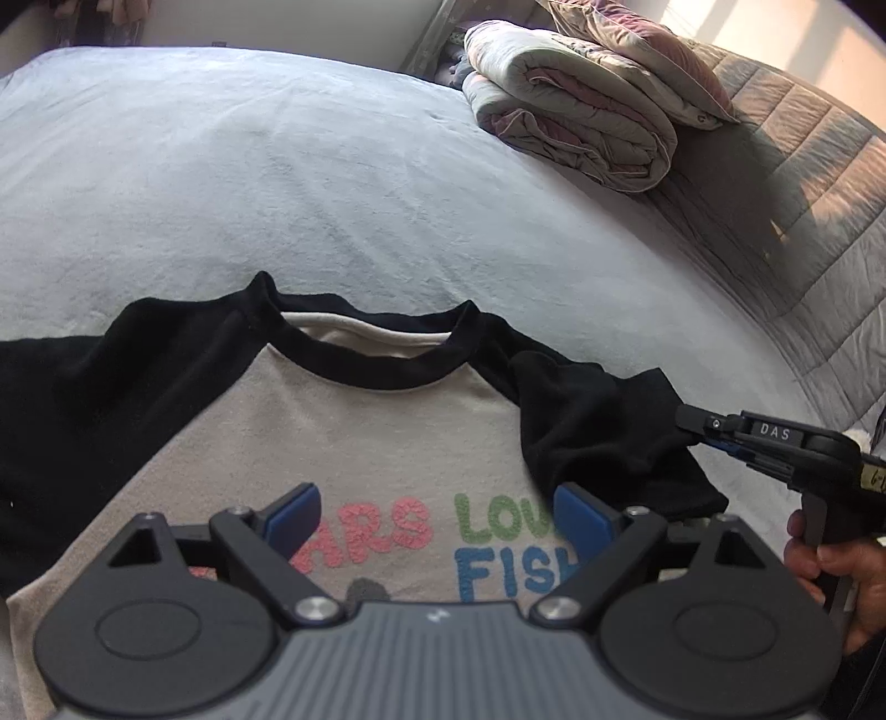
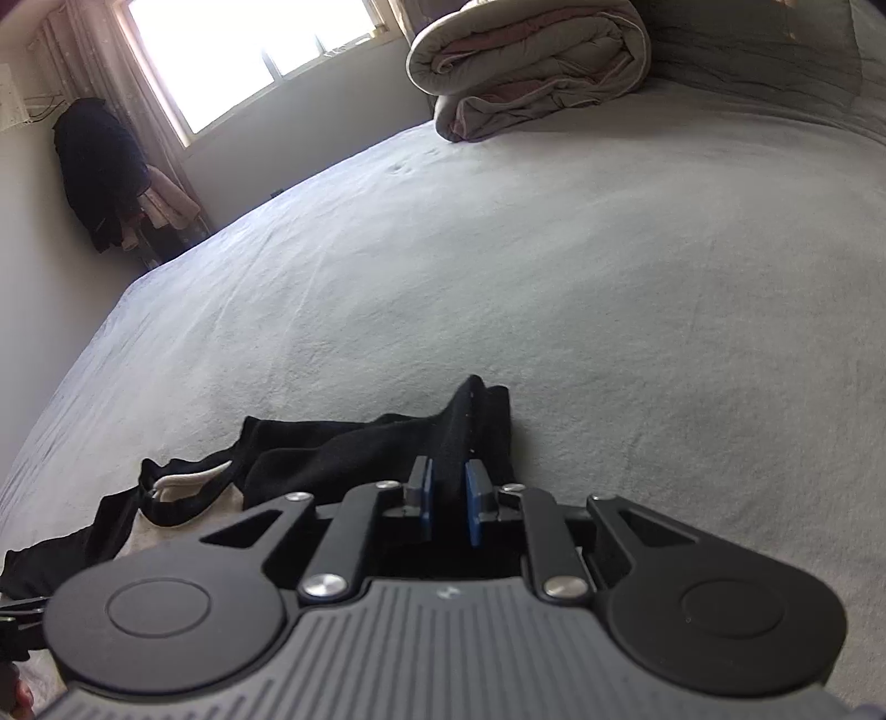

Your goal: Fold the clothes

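A beige T-shirt (image 1: 360,443) with black sleeves, a black collar and coloured letters lies face up on a grey bed (image 1: 277,166). My left gripper (image 1: 437,504) hovers open over its chest print, its blue pads apart with nothing between them. At the right, my right gripper (image 1: 686,422) reaches in at the black right sleeve (image 1: 598,432), and a hand (image 1: 830,559) holds its handle. In the right wrist view the right gripper (image 2: 448,473) is shut on that sleeve's (image 2: 470,415) edge, with black cloth pinched between the blue pads. The shirt's lower part is hidden behind the left gripper.
A folded quilt (image 1: 576,111) lies at the far end of the bed, seen also as the quilt (image 2: 531,66) in the right wrist view. A padded grey cover (image 1: 803,232) runs along the right side. Beyond the bed are a bright window (image 2: 249,50) and dark hanging clothes (image 2: 99,166).
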{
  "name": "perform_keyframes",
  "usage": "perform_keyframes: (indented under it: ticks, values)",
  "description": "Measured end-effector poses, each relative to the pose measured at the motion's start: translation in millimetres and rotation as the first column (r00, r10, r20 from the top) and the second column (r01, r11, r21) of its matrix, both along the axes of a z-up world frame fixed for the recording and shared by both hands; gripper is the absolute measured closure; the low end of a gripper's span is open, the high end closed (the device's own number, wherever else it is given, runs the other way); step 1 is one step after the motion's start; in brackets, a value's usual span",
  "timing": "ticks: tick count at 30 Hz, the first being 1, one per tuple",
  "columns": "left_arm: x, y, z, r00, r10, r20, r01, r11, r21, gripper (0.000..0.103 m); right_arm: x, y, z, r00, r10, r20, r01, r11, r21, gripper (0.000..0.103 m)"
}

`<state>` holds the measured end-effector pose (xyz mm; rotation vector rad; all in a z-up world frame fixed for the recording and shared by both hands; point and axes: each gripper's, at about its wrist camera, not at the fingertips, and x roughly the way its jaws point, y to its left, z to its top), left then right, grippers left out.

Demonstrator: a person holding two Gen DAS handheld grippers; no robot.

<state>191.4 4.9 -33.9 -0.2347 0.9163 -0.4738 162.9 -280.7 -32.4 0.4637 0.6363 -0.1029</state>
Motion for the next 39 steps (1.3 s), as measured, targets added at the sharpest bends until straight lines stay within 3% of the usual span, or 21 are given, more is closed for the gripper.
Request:
perform_keyframes:
  ticks: [1,3,7,11,15,16,18,20,21,29,34,37,39]
  values:
    - [2,4,-1,1.0,0.003,-0.017,-0.003,0.999,-0.034,0.011,0,4,4,1.0,0.014,0.014,-0.014,1.0,-0.002,0.095]
    - [7,13,-4,0.999,0.005,-0.051,-0.011,0.993,-0.114,0.011,2,17,13,0.997,0.062,0.039,-0.061,0.998,-0.01,0.096]
    - [15,33,-11,0.991,0.013,-0.131,-0.052,0.954,-0.296,0.011,12,54,30,0.979,0.186,0.079,-0.185,0.983,-0.019,0.097]
    - [21,47,-22,0.982,0.038,-0.185,-0.107,0.92,-0.377,0.011,24,98,37,0.945,0.314,0.088,-0.311,0.949,-0.04,0.098]
    - [20,57,-30,0.974,0.062,-0.219,-0.141,0.919,-0.369,0.011,26,116,36,0.95,0.309,0.042,-0.303,0.946,-0.116,0.098]
    - [19,59,-31,0.974,0.061,-0.217,-0.138,0.922,-0.361,0.011,26,113,34,0.957,0.289,0.032,-0.284,0.951,-0.124,0.089]
    - [18,62,-32,0.975,0.062,-0.215,-0.137,0.926,-0.351,0.011,24,102,30,0.97,0.242,0.015,-0.238,0.962,-0.133,0.083]
    - [19,66,-32,0.974,0.064,-0.219,-0.141,0.924,-0.357,0.011,19,86,26,0.982,0.186,0.007,-0.184,0.973,-0.139,0.051]
    - [20,67,-33,0.973,0.065,-0.22,-0.143,0.922,-0.36,0.011,16,78,24,0.987,0.16,0.007,-0.157,0.977,-0.147,0.048]
    - [22,69,-34,0.974,0.068,-0.218,-0.144,0.923,-0.356,0.011,3,29,8,0.999,0.012,-0.037,-0.02,0.974,-0.225,0.048]
    - [20,67,-32,0.976,0.062,-0.21,-0.132,0.931,-0.34,0.011,4,40,-2,0.996,0.088,-0.032,-0.093,0.973,-0.212,0.048]
    - [21,66,-32,0.976,0.054,-0.213,-0.125,0.932,-0.339,0.011,11,55,-8,0.992,0.121,-0.044,-0.128,0.959,-0.254,0.048]
    - [22,65,-32,0.974,0.048,-0.219,-0.123,0.931,-0.344,0.011,19,57,-14,0.994,0.097,-0.053,-0.108,0.953,-0.283,0.064]
